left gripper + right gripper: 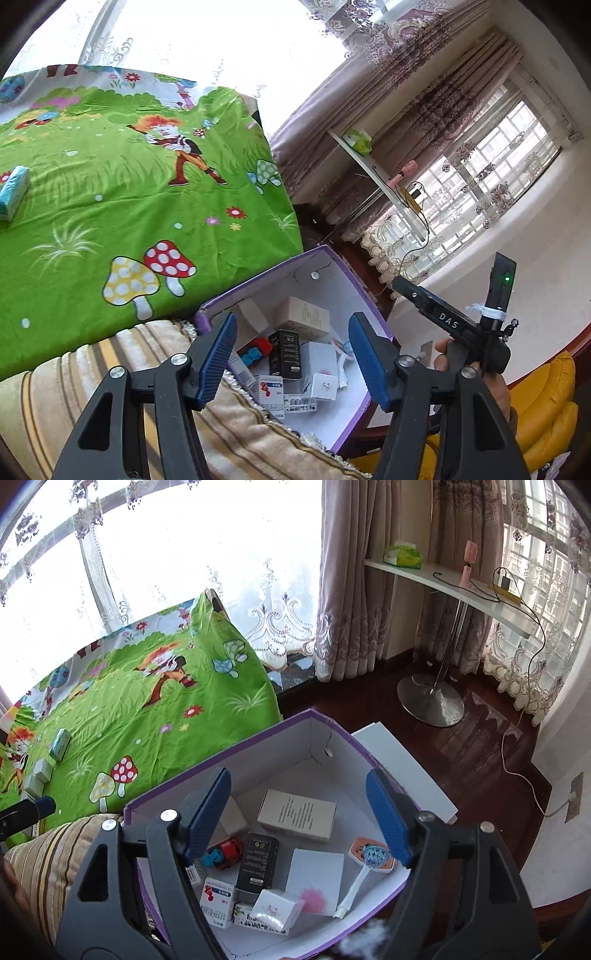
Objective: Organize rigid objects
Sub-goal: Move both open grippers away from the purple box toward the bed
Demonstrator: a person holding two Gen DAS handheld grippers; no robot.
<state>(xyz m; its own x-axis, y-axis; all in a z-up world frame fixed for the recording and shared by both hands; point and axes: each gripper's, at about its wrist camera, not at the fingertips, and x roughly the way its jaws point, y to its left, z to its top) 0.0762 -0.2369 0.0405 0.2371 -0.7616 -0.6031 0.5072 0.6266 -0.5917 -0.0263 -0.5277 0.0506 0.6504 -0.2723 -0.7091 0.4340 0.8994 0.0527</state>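
We hold both grippers above the purple box (258,734); the left gripper (295,354) and right gripper (299,812) have fingers spread, pinching nothing.

Daylight flooded through the windows (177,565) beyond both grippers, blown out to white glare; fisheye bending curved the edges, and corners were dark.

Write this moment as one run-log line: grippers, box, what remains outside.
left gripper: open, empty | right gripper: open, empty | purple box: holds small boxes, toy car | green cloth: teal box remains
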